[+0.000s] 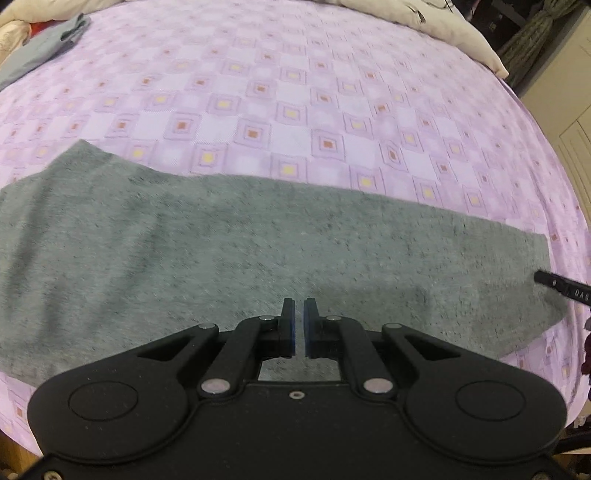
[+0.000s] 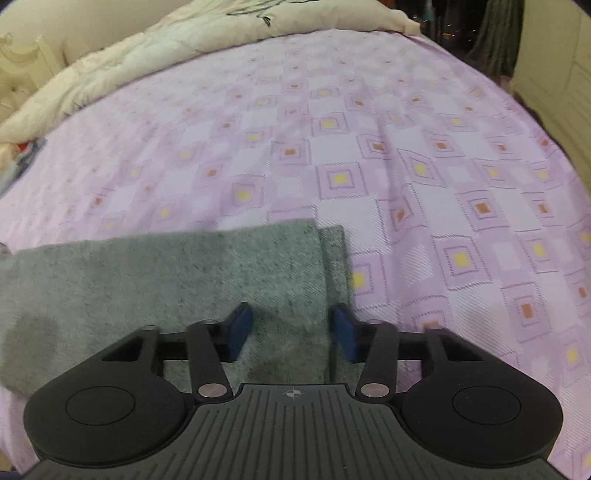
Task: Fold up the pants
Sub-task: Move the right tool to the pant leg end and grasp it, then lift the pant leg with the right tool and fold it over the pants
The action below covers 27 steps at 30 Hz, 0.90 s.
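A: What surface is shown, and what of the room around it?

B: A bed is seen, covered by a lilac sheet printed with nested squares, yellow or brown at their centres. A cream quilt is bunched along the far edge, and a grey-blue garment is left at the far left corner. Dark curtains and pale cabinet doors are made out beyond the bed.

A: Where are the pants?

B: The grey pants are laid flat across the near side of the bed, folded lengthwise, the two leg ends stacked with the lower hem showing just past the upper one.

A: How are the tools held?

B: The left tool is held over the middle of the pants, its blue pads nearly pressed together with nothing between them. The right tool is spread over the leg end, no cloth pinched.

A: Any writing?

B: White letters on the black part at the right edge of the left view, perhaps "DAG", are not surely read
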{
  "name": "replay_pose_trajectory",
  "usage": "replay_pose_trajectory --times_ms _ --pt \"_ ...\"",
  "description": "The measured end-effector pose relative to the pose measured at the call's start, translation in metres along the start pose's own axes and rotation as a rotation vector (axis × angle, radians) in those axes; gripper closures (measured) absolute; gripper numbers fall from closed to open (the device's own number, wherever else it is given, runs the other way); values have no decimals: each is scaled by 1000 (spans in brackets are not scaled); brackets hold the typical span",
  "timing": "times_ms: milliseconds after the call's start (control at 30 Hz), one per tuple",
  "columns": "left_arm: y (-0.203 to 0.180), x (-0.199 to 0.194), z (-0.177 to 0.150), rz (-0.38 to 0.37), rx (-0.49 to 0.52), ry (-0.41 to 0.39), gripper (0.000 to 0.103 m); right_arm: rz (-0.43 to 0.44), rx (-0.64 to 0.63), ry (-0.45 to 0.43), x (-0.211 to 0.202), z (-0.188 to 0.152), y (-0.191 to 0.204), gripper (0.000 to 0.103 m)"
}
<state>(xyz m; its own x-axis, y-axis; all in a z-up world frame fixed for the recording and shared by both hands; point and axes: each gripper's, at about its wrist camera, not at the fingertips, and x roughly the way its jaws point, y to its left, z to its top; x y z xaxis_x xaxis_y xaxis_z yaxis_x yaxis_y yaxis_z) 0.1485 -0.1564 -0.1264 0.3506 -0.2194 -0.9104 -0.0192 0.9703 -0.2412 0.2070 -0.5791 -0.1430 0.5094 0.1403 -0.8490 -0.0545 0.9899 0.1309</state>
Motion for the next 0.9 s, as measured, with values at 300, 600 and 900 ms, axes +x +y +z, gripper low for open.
replay_pose_trajectory --times_ms 300,600,900 --pt "-15 7 4 6 18 29 92 -48 -81 40 -2 8 16 98" --pt "-49 18 21 -50 91 28 92 -132 70 -54 -20 -1 27 66" --pt "-78 51 20 -81 178 103 92 6 400 7 -55 -61 -3 36"
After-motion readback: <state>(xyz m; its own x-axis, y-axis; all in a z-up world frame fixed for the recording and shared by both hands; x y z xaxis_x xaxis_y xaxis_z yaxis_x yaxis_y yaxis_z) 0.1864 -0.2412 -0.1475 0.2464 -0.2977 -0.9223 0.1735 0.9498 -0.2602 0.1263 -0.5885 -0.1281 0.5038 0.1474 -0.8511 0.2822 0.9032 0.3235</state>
